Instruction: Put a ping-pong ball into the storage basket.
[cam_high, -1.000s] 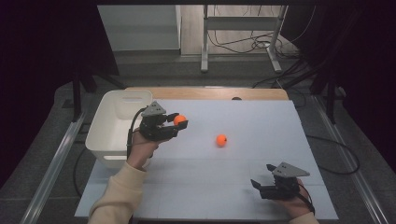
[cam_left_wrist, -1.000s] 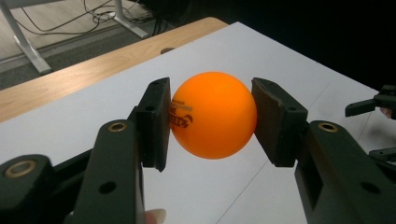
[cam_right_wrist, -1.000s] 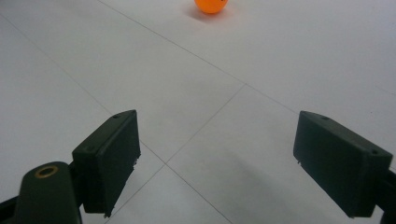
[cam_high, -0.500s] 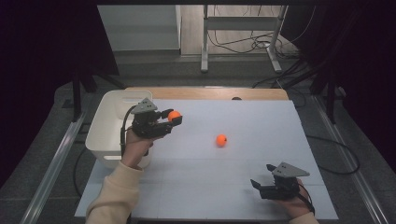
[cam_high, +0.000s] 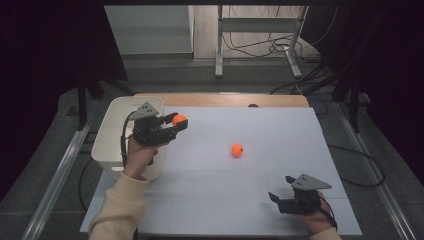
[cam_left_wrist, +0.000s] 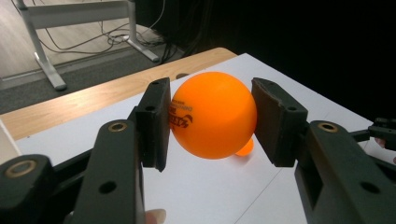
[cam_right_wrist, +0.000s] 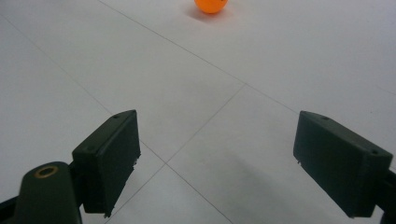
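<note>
Orange ball (cam_left_wrist: 213, 114) sits pinched between my left fingers (cam_left_wrist: 154, 123), held above the white surface (cam_high: 280, 130) just beside the white bin (cam_high: 112, 135). It looks light, hard, smooth and likely slippery, so I grip across its widest middle. A second ball (cam_high: 237, 150) lies well apart from the bin on open surface. My right fingers (cam_right_wrist: 109, 158) stand wide, empty.

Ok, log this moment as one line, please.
left gripper: shut on orange ball, beside white bin | right gripper: open, on table | second ball: mid-table
</note>
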